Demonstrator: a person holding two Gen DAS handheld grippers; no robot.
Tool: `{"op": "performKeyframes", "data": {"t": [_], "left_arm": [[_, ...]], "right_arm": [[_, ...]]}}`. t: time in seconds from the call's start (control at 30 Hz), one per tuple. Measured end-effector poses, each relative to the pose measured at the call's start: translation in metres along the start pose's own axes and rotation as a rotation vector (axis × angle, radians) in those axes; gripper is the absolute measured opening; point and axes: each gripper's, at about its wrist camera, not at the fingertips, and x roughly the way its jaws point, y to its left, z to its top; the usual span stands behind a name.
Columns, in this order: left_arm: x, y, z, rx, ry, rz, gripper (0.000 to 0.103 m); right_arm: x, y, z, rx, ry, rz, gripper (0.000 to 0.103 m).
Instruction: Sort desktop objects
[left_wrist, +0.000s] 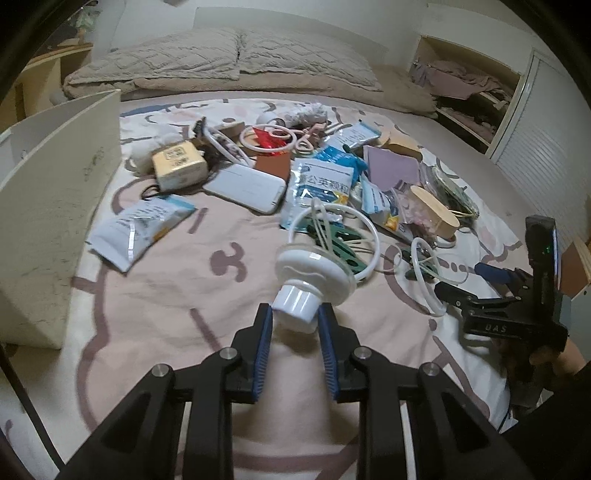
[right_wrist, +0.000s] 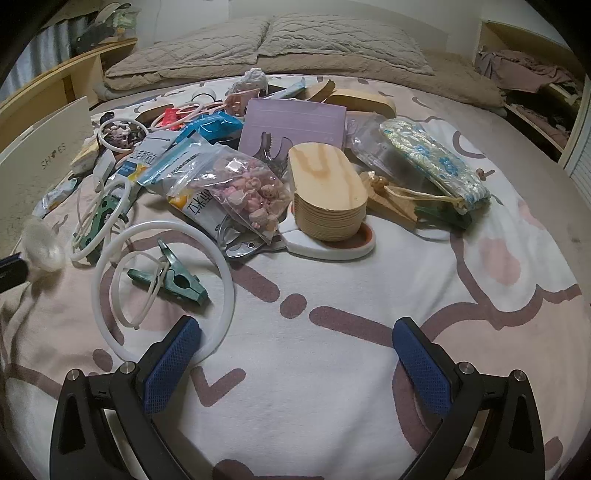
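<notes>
So I've got my left gripper (left_wrist: 295, 314) pinched on the stubby neck of a white suction-cup hook (left_wrist: 312, 275), and it looks lifted just clear of the bed cover (left_wrist: 166, 295), on the near edge of the pile. The grip is only on that short round neck, which is smooth plastic, so my guess is it'll want to swivel or squirt out if I swing too fast. Plan: keep the squeeze steady, move slow, don't tilt.

The bit I'd watch is the white ring (left_wrist: 332, 236) right behind the disc. From this angle I honestly can't tell if the ring is hooked to the cup or just lying behind it, along with the green clip (left_wrist: 341, 242) tangled in there. If it's attached, lifting straight up before heading sideways should stop it dragging the blue-and-white sachets (left_wrist: 317, 184) along.

My right gripper (right_wrist: 295, 354) is spread wide and holding nothing, hovering low over the cover, with another white hoop (right_wrist: 162, 288) and green clothespin (right_wrist: 173, 282) just past its left finger. I'd leave it parked so it doesn't bump things.

The open white box (left_wrist: 62, 177) off to the left seems the likely drop spot, though that's me guessing. I'd go over the wall, not into it, then let go low.
</notes>
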Motion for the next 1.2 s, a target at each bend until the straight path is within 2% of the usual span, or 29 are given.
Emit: {"op": "performKeyframes", "data": {"t": [0.3,0.4,0.53,0.63,0.83,1.03,1.2], "left_arm": [[-0.025,0.019,-0.008,-0.023,0.02,0.041,0.025],[-0.031,0.025,-0.01,-0.028,0.033,0.06,0.019],[-0.023,0.028,-0.008,-0.041,0.047,0.051,0.019],[-0.019,0.025,-0.007,-0.039,0.026,0.055,0.019],[-0.015,0.025,0.009,-0.043,-0.015,0.052,0.019],[0.007,0.032,0.035,-0.08,-0.008,0.056,0.02],[0.012,0.034,0.05,-0.109,-0.019,0.038,0.027]], "right_arm": [[0.0,0.0,0.0,0.001,0.001,-0.002,0.103],[0.0,0.001,0.0,0.001,0.0,-0.002,0.103],[0.0,0.001,-0.001,0.001,0.0,-0.003,0.103],[0.0,0.001,-0.001,0.001,0.0,-0.002,0.103],[0.0,0.001,-0.001,0.003,0.0,-0.001,0.103],[-0.001,0.001,-0.001,0.003,0.0,-0.001,0.103],[-0.001,0.001,-0.001,0.005,0.001,0.001,0.103]]}}
